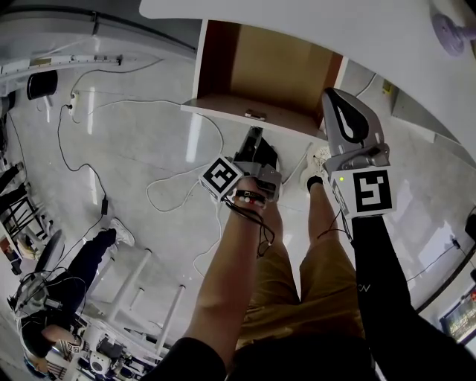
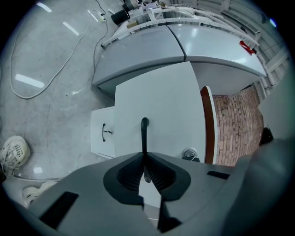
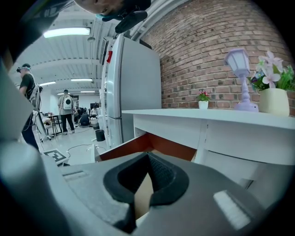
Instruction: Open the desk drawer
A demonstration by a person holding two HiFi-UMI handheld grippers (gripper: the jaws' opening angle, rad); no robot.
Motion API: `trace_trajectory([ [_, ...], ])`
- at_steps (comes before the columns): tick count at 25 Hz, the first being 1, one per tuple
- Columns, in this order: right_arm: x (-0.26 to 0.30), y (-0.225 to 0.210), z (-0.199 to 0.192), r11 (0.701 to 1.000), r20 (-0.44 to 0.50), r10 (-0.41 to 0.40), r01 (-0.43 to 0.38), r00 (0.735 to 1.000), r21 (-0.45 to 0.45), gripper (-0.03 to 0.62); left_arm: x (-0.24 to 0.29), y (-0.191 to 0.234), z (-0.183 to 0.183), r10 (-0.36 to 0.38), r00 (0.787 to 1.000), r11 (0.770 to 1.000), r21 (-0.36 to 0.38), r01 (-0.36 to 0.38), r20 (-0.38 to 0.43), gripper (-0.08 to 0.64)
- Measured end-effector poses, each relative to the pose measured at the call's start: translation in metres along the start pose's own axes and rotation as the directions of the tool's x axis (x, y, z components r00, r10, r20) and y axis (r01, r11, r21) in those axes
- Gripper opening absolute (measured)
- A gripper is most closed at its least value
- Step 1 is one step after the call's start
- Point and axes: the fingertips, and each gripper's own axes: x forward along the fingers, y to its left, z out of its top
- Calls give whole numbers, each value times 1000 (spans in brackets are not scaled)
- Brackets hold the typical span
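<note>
The pulled-out drawer [image 1: 279, 71] lay open from above, up to the overhanging counter [image 1: 312, 18] edge. Its white front panel [image 1: 223, 110] barred the near side, where the left tool [image 1: 255, 135] gripped the handle [image 2: 144, 131]; the right tool [image 1: 332, 97] sat at its right wall. Loose cables [image 1: 152, 191] trailed over the floor [image 1: 134, 149] left of it.

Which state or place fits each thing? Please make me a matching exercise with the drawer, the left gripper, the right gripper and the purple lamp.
Things:
1. drawer
2. left gripper
3. right gripper
4. purple lamp

States or places:
a. standing on the desk top
b. shut, holding nothing
c. pulled out, wooden inside
d. shut on the black handle

Pairs: 1-c, 2-d, 3-b, 4-a.
</note>
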Motion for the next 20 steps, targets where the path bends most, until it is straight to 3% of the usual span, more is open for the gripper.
trace_trajectory([
  [12, 0, 20, 4, 999, -12, 20, -21, 1000, -25, -2, -40, 21, 1, 70, 997, 997, -19, -70, 12, 26],
  [20, -1, 23, 0, 999, -24, 22, -22, 999, -27, -2, -40, 23, 3, 71, 997, 997, -7, -71, 0, 27],
])
